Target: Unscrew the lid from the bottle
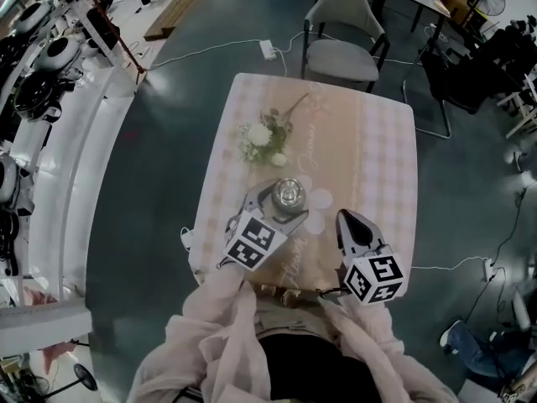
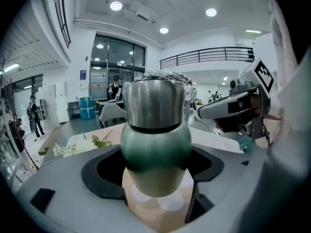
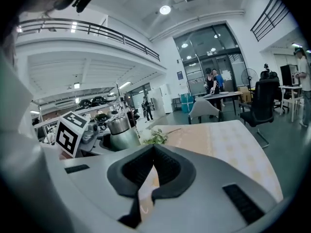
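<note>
A bottle point(image 2: 155, 149) with a green body and a steel lid point(image 2: 155, 103) hangs upright above the table, lid on. My left gripper point(image 2: 155, 174) is shut on its green body, one black pad on each side. In the head view the bottle point(image 1: 289, 193) shows from above, inside the left gripper point(image 1: 281, 204). My right gripper point(image 1: 346, 218) is to the right of the bottle, apart from it. In its own view the right gripper point(image 3: 154, 154) is shut with nothing between its pads, and the bottle point(image 3: 121, 135) shows at the left.
The table point(image 1: 369, 158) has a beige checked cloth. A sprig of white flowers point(image 1: 262, 137) lies on it beyond the bottle. A grey chair point(image 1: 344, 40) stands at the far edge. Cables run across the dark floor, and people stand far off in the hall.
</note>
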A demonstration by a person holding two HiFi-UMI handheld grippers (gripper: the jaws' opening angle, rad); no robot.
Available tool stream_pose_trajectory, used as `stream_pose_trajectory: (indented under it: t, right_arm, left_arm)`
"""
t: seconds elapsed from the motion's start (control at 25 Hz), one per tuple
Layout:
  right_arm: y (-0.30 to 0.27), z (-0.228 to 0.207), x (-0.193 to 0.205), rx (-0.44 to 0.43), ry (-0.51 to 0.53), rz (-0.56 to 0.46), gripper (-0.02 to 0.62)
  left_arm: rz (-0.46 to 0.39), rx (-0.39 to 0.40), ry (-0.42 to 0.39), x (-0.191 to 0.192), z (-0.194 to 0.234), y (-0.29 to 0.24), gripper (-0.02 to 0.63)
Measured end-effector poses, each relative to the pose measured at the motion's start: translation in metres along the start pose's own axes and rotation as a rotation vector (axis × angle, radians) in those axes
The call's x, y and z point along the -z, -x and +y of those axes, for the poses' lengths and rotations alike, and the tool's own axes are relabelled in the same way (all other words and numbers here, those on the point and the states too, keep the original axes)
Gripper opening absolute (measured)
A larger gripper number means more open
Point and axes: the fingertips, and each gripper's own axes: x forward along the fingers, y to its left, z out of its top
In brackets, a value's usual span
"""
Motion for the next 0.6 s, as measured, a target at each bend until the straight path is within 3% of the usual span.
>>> stream_pose_trajectory:
  t: [0.16,0.4,0.44,0.52,0.6]
  right_arm:
    - [0.007,0.015,-0.028,-0.122,0.083,-0.058,0.014]
    - [0.017,0.047,-0.061,-0.376,0.155,-0.11,0.015]
    - [0.019,0.053,-0.065,-0.41,0.156,-0.107,0.059]
    - [0.018,0.064,-0.068,-0.456,0.17,-0.086,0.217]
    - [0.014,0.074,-0.067,-0.452,0.197,-0.058,0.299]
  left_arm:
    - [0.005,0.054,-0.046,-0.01,-0.017,0.007,0.39]
    - [0.023,0.108,-0.071,-0.019,-0.039,0.017,0.39]
    - [0.025,0.109,-0.068,-0.022,-0.041,0.018,0.39]
    - [0.035,0.105,-0.057,-0.025,-0.044,0.018,0.39]
    - [0.05,0.092,-0.045,-0.026,-0.045,0.018,0.39]
